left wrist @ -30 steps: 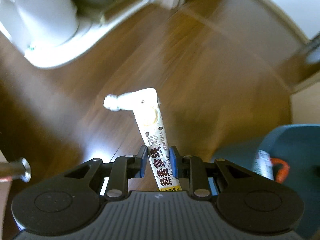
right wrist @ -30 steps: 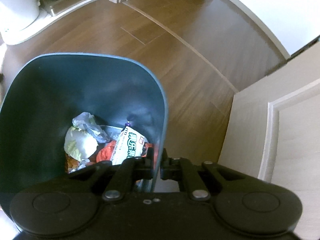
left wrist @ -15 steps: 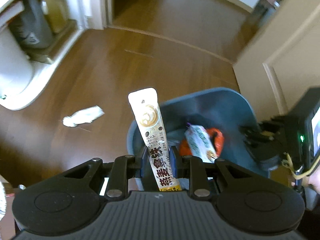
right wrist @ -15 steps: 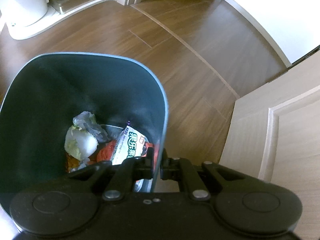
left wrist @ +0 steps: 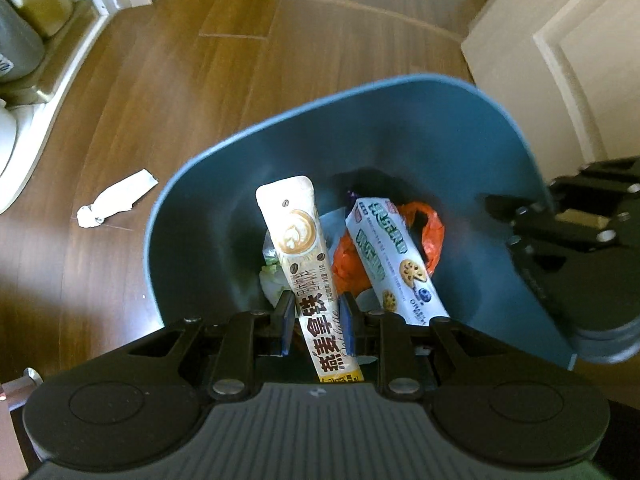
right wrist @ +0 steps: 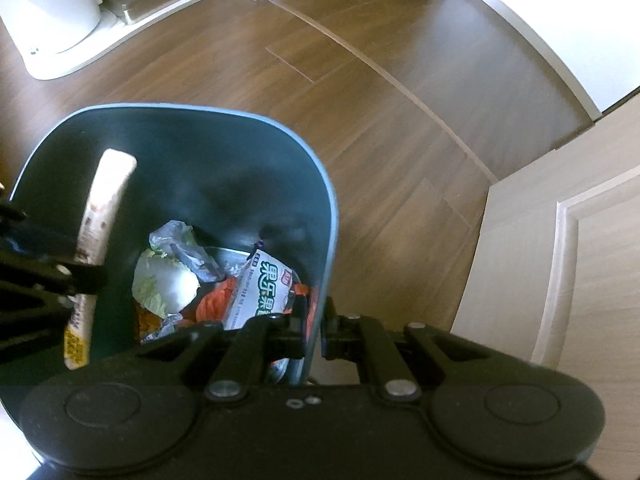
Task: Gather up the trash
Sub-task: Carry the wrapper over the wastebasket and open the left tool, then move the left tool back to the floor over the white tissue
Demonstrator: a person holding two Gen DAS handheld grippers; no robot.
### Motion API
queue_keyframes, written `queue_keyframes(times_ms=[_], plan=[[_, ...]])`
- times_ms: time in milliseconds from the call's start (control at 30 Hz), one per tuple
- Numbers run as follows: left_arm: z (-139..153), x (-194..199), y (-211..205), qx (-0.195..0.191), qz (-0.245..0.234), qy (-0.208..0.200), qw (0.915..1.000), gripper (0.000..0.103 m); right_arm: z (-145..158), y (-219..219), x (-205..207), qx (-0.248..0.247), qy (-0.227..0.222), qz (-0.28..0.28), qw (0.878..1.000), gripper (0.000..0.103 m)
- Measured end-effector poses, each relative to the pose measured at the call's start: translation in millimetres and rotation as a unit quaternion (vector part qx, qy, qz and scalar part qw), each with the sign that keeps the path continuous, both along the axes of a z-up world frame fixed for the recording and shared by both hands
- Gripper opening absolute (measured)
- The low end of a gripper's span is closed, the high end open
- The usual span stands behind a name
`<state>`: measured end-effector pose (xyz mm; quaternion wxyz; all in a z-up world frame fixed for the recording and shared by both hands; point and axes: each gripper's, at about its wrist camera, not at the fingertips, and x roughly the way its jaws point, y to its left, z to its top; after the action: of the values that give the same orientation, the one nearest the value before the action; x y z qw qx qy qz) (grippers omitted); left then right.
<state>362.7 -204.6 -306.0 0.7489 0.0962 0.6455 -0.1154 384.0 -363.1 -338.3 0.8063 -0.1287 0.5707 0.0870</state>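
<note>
Your biggest risk is the dark blue plastic trash bin (left wrist: 192, 208): your right gripper (right wrist: 316, 328) is clenched on its thin rim at its 3 o'clock side, and a slip would tip the load. Next, the long cream coffee-mix sachet (left wrist: 308, 264), pinched low by your left gripper (left wrist: 314, 326), hangs over the opening; release too near 9 o'clock and it could catch the rim. The crumpled white paper scrap (left wrist: 116, 200) waits on the floor at 9 o'clock. Left points straight down, right steeply down
</note>
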Motion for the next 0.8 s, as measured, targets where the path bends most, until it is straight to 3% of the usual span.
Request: queue_keyframes(times_ms=[167,233,300,333,567,667,800], plan=[[-7,1,-1,-0.007,-0.014,0.008,0.9998,0.024,-4,-6,2,0.006,0.006,-0.004,1.000,0.005],[-5,0,1,-0.015,-0.021,0.003,0.9996,0.028,-3,-8,2,0.013,0.007,-0.008,1.000,0.005],[-2,-1,4,-0.022,-0.027,-0.006,0.9994,0.052,-4,-8,3,0.014,0.008,-0.010,1.000,0.005],[-1,-1,6,-0.025,-0.029,-0.011,0.9992,0.058,-4,-8,4,0.013,0.009,-0.010,1.000,0.005],[48,-11,41,-0.065,-0.047,-0.059,0.9950,0.060,-13,-9,9,0.006,0.022,-0.013,1.000,0.007],[65,-7,73,-0.048,-0.037,-0.097,0.9934,0.067,-16,-10,14,0.006,0.024,-0.014,1.000,0.006],[62,13,123,0.011,0.000,-0.133,0.9911,0.067,-22,-18,18,0.010,0.028,-0.036,0.999,0.006]])
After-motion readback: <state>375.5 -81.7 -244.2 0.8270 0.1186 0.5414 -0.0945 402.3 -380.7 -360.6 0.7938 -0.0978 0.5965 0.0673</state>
